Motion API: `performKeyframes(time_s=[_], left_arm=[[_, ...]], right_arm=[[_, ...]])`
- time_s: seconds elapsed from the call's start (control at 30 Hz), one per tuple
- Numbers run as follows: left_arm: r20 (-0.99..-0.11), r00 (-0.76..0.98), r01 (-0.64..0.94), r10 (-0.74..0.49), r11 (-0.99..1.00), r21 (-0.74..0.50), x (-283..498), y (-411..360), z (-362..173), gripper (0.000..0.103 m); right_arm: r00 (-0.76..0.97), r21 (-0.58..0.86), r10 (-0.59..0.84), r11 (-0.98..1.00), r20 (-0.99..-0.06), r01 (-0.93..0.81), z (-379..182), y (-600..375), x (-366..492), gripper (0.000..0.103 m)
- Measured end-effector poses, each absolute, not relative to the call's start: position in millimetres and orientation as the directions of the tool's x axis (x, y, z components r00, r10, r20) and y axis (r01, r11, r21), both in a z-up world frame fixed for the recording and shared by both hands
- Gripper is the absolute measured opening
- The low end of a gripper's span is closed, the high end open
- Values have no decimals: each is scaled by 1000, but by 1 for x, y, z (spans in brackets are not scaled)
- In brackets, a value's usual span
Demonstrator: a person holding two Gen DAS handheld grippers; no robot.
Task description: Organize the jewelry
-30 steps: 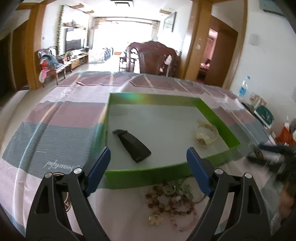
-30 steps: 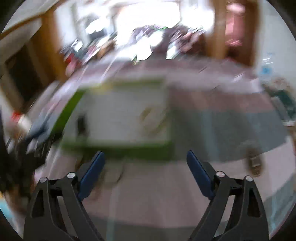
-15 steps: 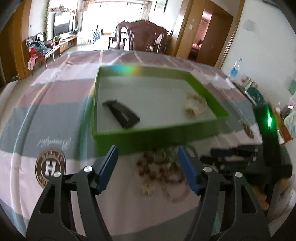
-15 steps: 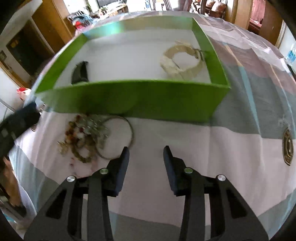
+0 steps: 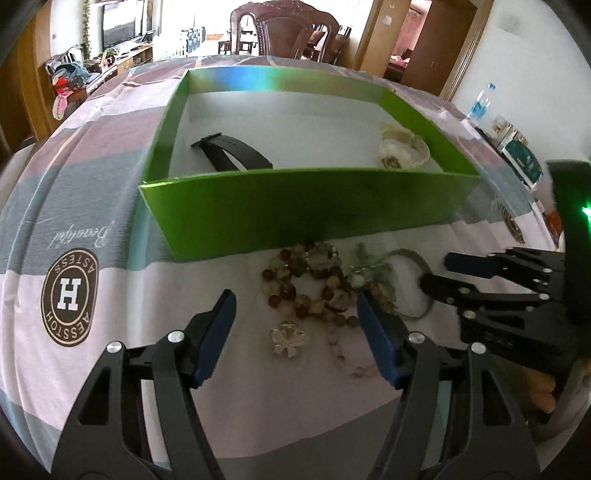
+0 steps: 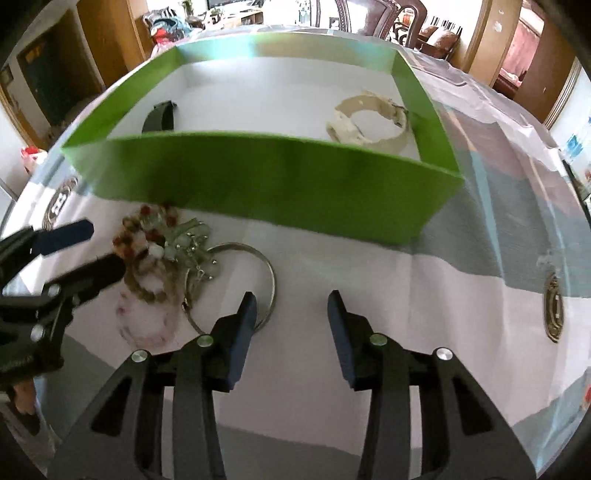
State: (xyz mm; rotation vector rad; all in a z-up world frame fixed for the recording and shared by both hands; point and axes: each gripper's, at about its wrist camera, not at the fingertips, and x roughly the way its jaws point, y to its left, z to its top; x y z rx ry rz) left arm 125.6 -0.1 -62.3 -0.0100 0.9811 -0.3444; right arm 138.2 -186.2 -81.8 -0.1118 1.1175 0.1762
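A green box point(image 5: 303, 218) point(image 6: 258, 173) with a white floor holds a black watch strap point(image 5: 232, 153) point(image 6: 159, 118) and a cream bracelet point(image 5: 404, 149) point(image 6: 369, 123). In front of it a pile of beaded bracelets point(image 5: 310, 280) point(image 6: 147, 254), a silver bangle point(image 6: 255, 280) point(image 5: 417, 284) and a gold flower brooch point(image 5: 288, 338) lie on the cloth. My left gripper point(image 5: 295, 314) point(image 6: 79, 251) is open, its fingers either side of the pile. My right gripper point(image 6: 291, 314) point(image 5: 439, 273) is open and empty, its left finger over the bangle's edge.
The table wears a striped pink, grey and white cloth point(image 5: 92, 147) with round brown logos point(image 5: 70, 295) point(image 6: 554, 299). A water bottle point(image 5: 480, 103) and small items stand at the right edge. Wooden chairs point(image 5: 280, 26) stand beyond the far side.
Both grippers have dropped lower and moved in towards the jewelry pile in front of the box. The right gripper's jaws stand a little wider than half a second ago.
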Motion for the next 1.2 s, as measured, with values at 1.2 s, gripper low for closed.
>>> performKeyframes(time_s=[1.2], left_arm=[[-823,493,285,-283,946,-155,133,-11,-72,73]], right_arm=[[497,38,156,970,-854,-239,-53,-209,126,8]])
